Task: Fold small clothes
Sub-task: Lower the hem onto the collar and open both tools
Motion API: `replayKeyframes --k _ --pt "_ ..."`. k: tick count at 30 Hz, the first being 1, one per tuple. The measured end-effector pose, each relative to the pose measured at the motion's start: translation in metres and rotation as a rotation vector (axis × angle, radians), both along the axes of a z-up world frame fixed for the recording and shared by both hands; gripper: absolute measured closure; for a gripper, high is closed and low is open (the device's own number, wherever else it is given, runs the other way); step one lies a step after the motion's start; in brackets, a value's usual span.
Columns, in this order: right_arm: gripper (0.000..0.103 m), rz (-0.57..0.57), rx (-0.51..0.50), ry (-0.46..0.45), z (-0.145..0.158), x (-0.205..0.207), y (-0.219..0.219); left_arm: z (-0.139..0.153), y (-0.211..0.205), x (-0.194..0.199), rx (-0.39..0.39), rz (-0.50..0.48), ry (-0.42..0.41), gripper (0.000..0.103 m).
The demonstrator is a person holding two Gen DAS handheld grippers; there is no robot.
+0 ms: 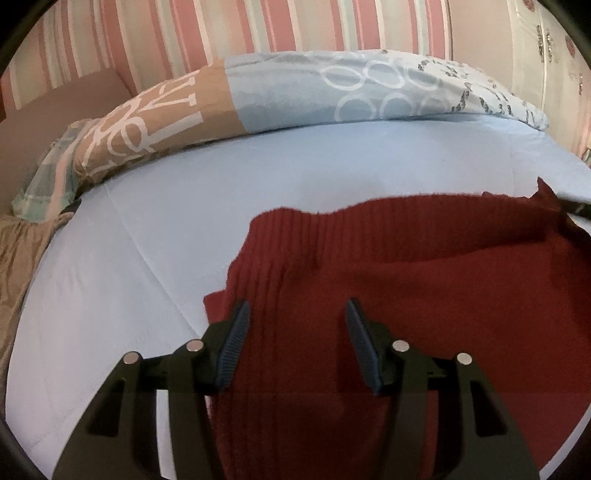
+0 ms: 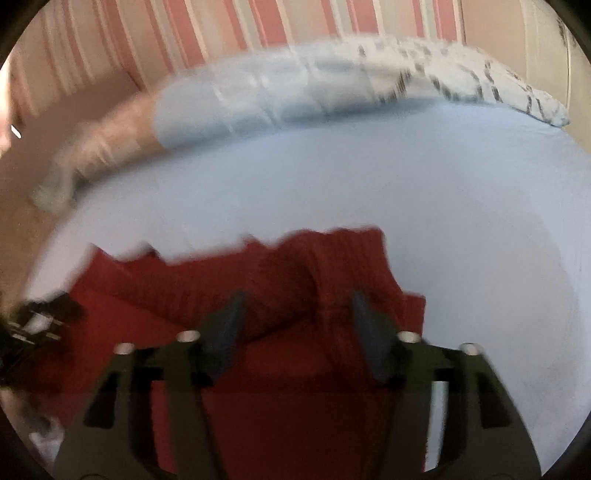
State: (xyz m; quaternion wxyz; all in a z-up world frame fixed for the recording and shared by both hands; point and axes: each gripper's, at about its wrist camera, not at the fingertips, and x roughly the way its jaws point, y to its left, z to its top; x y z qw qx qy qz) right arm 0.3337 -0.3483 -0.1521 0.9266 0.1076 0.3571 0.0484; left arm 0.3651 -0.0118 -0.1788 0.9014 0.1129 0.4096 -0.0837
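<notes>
Hovering half open over the red knit sweater (image 1: 369, 280) – left gripper (image 1: 295, 347) gripping nothing. Right gripper (image 2: 295, 332) gaping wide, empty – risking bunching the near-right fold.

The knitted garment (image 1: 406, 288) lies on the bed (image 1: 147, 258), toward its near edge. Behind it, along the far side of the bed, a rolled duvet (image 1: 295, 92) runs from left to right (its left end drooping off the bed). The wall (image 1: 258, 26) stands behind the duvet.
</notes>
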Motion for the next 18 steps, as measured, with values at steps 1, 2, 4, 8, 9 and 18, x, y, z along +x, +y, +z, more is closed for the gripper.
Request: replayKeyframes --k 1,2,4,8,9,18 --pt "0.007 -0.004 -0.019 -0.036 0.009 -0.007 0.002 0.003 0.001 -0.002 -0.001 0.001 -0.008 0.048" --pt "0.006 0.008 -0.047 -0.059 0.017 -0.014 0.007 0.006 0.002 -0.003 -0.003 0.003 -0.015 0.048" --pt "0.006 0.031 -0.097 -0.057 0.021 -0.020 0.016 0.009 0.004 -0.007 -0.013 0.008 -0.018 0.048" --pt "0.014 0.094 -0.124 0.072 -0.007 -0.010 0.036 0.008 0.004 -0.010 -0.018 0.012 -0.007 0.048" --pt "0.019 0.101 -0.126 0.095 -0.014 -0.007 0.039 0.006 0.005 -0.011 -0.014 0.013 -0.001 0.048" --pt "0.050 -0.021 -0.139 0.195 -0.045 0.012 0.020 -0.003 0.008 -0.007 0.006 0.045 0.001 0.048"
